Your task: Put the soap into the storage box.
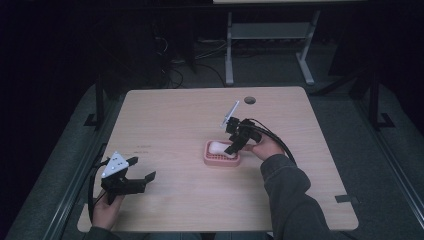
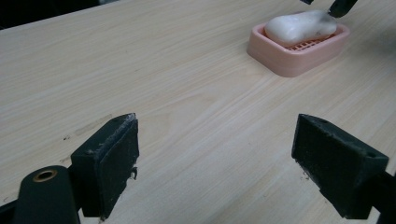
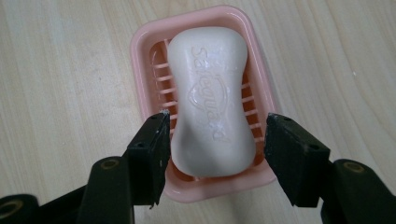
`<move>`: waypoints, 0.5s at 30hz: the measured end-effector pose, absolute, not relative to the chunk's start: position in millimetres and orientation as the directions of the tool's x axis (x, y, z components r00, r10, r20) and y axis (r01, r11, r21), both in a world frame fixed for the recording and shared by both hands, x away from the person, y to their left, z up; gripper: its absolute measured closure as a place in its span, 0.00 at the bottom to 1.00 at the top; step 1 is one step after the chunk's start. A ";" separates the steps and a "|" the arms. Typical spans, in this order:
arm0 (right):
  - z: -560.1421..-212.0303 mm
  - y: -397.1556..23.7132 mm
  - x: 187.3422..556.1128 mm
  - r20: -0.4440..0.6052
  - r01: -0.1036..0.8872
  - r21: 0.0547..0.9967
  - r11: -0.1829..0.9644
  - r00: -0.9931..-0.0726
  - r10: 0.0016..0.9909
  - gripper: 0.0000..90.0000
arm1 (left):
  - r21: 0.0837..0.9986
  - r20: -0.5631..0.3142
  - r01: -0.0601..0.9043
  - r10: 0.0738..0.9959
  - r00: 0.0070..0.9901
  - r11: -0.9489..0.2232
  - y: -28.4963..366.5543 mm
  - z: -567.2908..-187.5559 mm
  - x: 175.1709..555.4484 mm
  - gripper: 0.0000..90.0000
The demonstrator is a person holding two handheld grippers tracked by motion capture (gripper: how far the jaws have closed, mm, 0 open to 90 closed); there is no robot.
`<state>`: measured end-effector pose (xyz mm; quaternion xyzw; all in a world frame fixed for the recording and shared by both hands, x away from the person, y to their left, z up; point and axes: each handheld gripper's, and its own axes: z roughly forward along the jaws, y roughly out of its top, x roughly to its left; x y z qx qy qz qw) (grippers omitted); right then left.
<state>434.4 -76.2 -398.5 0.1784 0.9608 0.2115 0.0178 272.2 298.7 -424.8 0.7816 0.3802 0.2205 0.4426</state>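
Right gripper [image 3: 214, 140] is tilted down over the near end of a white Safeguard soap bar [image 3: 210, 100], its two black jaws spread to either side of the bar with a narrow gap showing on the right; the left jaw sits just beside the soap, and whether it touches cannot be told; nothing is clamped. The soap lies lengthwise in a pink slatted soap dish [image 3: 140, 56], which stands on the wooden table [image 3: 56, 93] a little right of centre, well in from every edge; in the high view the right hand [image 1: 265, 148] holds that gripper beside the dish [image 1: 210, 159]. Left gripper [image 2: 215, 158] hovers low near the table's front-left corner, jaws wide apart and holding nothing, pointed toward the dish; the left hand [image 1: 106, 207] grips it at the front edge.
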 end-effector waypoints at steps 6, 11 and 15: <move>-395.7 -83.9 430.8 0.043 0.345 0.424 0.838 -0.931 0.362 0.44 | 0.859 0.012 0.397 0.787 0.617 -0.325 298.3 -424.8 272.2 0.16; -394.9 -89.2 428.2 0.043 0.349 0.433 0.831 -0.929 0.368 0.44 | 0.858 0.012 0.398 0.787 0.617 -0.325 298.3 -424.9 272.2 0.16; -392.7 -92.2 426.4 0.039 0.348 0.439 0.828 -0.928 0.370 0.44 | 0.858 0.012 0.397 0.787 0.617 -0.325 298.3 -425.0 272.2 0.16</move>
